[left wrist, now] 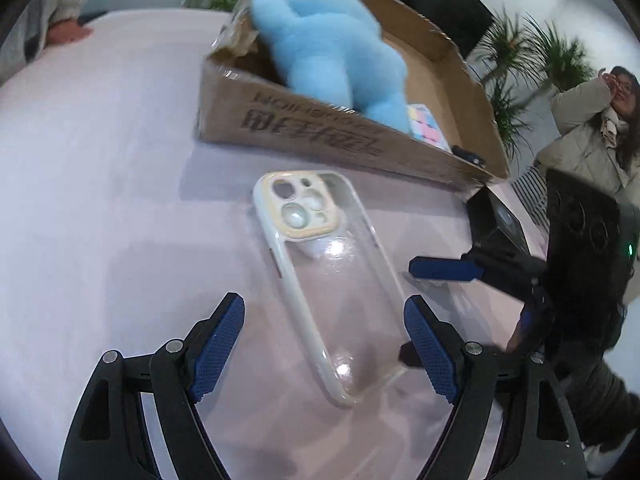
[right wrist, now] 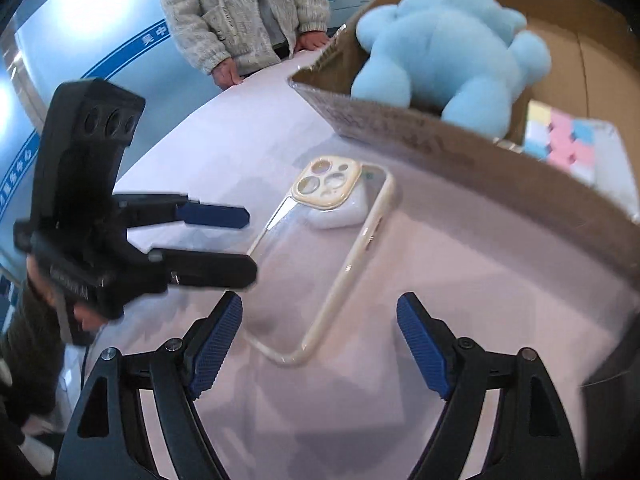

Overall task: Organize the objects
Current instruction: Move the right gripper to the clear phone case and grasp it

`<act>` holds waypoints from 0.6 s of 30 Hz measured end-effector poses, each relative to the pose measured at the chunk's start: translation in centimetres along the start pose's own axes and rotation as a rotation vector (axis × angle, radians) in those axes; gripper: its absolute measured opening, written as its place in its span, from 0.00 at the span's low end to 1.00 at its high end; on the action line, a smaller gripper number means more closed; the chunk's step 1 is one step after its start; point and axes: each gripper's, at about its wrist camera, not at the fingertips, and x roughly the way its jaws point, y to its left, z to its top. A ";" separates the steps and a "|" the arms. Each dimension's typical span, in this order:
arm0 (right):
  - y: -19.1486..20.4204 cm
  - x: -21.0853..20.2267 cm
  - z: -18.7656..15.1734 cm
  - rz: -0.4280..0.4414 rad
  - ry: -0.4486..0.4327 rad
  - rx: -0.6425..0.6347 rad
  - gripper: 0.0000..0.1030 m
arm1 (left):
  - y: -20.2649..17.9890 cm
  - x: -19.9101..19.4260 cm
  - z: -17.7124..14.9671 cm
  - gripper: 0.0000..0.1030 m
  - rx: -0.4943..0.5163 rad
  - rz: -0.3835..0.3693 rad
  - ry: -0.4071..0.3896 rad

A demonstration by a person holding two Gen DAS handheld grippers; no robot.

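Observation:
A clear phone case (left wrist: pixel 324 280) with a cream rim lies flat on the pale table, camera end toward the box; it also shows in the right wrist view (right wrist: pixel 328 256). My left gripper (left wrist: pixel 324 340) is open, its pads on either side of the case's near end, apart from it. My right gripper (right wrist: pixel 320 340) is open, just short of the case's near corner. The right gripper shows in the left wrist view (left wrist: pixel 424 312) at the case's right edge. The left gripper shows in the right wrist view (right wrist: pixel 248 240) at the case's left edge. A cardboard box (left wrist: pixel 320 136) behind holds a blue plush toy (left wrist: pixel 332 52).
The box (right wrist: pixel 460 160) also holds the plush (right wrist: pixel 448 48) and a pastel colored cube puzzle (right wrist: pixel 560 140), also seen in the left wrist view (left wrist: pixel 426 126). A person in a grey cardigan (right wrist: pixel 240 12) stands at the far table edge. Another person (left wrist: pixel 592 128) stands at the right by potted plants.

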 end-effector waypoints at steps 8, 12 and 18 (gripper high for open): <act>1.4 1.6 0.6 -0.050 -0.024 -0.041 0.66 | -2.0 1.1 0.3 0.51 0.090 0.022 -0.002; 1.1 1.8 0.6 -0.074 -0.032 -0.032 0.53 | -1.1 0.7 0.2 0.46 0.022 0.004 -0.024; 0.9 0.9 0.0 -0.048 -0.032 -0.031 0.38 | -2.0 -0.3 -0.7 0.46 0.044 0.025 -0.056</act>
